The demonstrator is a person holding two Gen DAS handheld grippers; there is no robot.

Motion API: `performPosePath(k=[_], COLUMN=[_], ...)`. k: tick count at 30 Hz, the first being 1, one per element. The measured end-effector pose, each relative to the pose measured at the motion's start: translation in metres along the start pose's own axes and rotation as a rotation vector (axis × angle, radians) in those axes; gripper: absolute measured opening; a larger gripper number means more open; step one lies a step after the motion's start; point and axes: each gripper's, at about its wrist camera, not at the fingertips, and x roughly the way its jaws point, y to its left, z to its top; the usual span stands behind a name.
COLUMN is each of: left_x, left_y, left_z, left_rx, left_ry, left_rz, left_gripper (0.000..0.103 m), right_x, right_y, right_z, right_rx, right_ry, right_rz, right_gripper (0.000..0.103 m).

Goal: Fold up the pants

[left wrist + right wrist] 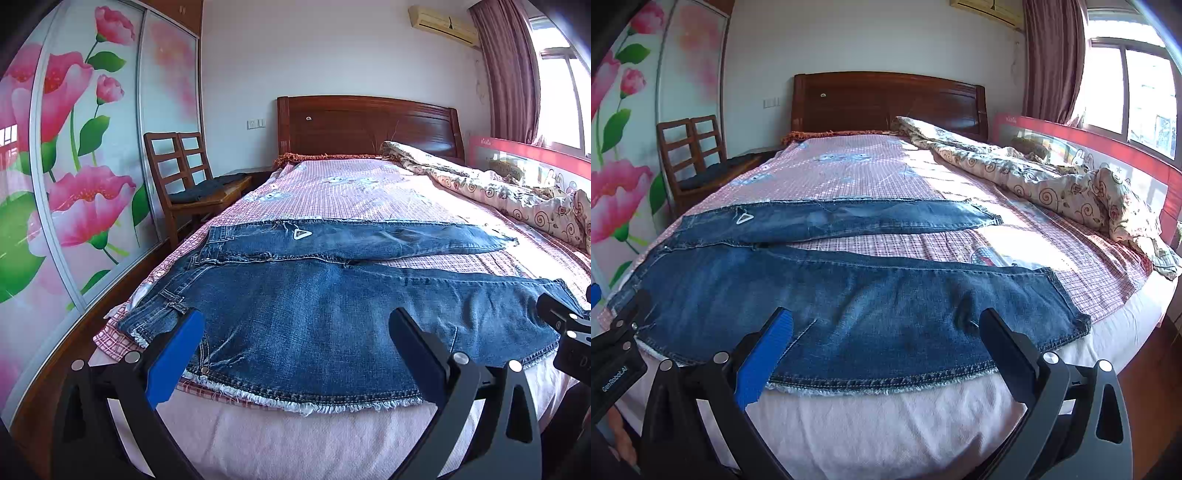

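We see the jeans (332, 317) spread flat mid-frame, legs apart — no fold yet; left gripper (295, 332) and right gripper (884, 332) gape, empty.

Black grippers (295, 328), blue pads (764, 354), silver screws.

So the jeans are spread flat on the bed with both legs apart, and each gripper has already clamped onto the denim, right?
Not quite. The jeans do lie flat on the bed, legs apart, but neither gripper has clamped. Each wrist view shows the left gripper and right gripper wide open over the near edge.
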Motion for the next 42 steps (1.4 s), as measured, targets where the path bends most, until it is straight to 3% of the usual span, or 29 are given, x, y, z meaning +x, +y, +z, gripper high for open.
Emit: performPosePath(k=[19, 34, 42], left_x=[0.002, 0.019, 0.039], left_y=[0.001, 0.005, 0.023], left_z=[-0.001, -0.005, 0.017], left_rx=[-0.005, -0.003, 0.079], left_ry=[0.012, 0.097, 0.167], left_rz=[-0.003, -0.020, -0.103], left_gripper=[0.100, 0.100, 0.101], right_x=[0.003, 0.020, 0.035], right_y=[0.000, -0.003, -0.006], right_z=[-0.002, -0.011, -0.016], right_rx=[0.014, 0.027, 0.057], right_ry=[-0.001, 0.058, 0.088], right_rz=[0.010, 0.033, 0.079], right_gripper=[0.100, 0.100, 0.100])
